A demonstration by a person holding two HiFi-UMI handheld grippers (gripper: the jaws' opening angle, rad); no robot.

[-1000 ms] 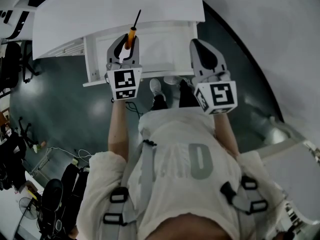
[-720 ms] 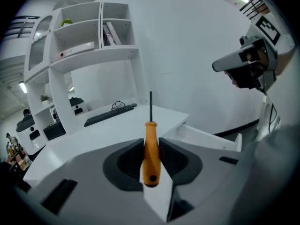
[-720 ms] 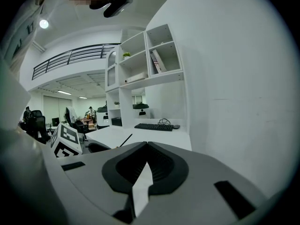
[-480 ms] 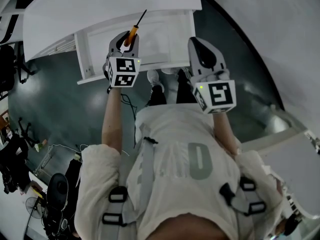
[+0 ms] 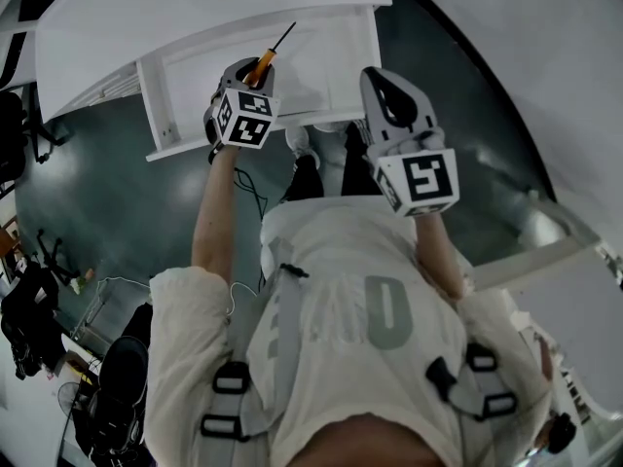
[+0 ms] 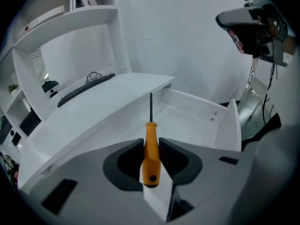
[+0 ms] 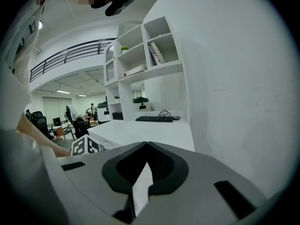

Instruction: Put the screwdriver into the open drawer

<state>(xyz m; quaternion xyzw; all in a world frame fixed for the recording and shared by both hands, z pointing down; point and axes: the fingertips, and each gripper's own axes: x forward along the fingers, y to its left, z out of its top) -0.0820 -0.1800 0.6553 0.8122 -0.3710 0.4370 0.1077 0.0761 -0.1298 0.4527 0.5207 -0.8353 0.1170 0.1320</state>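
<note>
Above drawer [image 5: 156, 93], left gripper [image 5: 245, 78] angled down clamping screwdriver [image 5: 274, 51], right gripper [image 5: 387, 88] closed.

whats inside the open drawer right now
Only bare white floor and walls show in the drawer. Its near part is covered by the left hand-held gripper shut on the screwdriver, so anything lying there cannot be seen.

My left gripper [image 5: 255, 70] has sunk toward the open drawer [image 5: 326, 66] and tipped steeply downward, so its marker cube [image 5: 241, 120] now shows a slanted face. A second ago the shaft of the screwdriver [image 5: 273, 52] in its fingers [image 5: 232, 74] pointed almost straight up the frame. Now it leans toward the upper right, tip over the drawer's inside. My left arm [image 5: 212, 212] stretches out longer.
</note>
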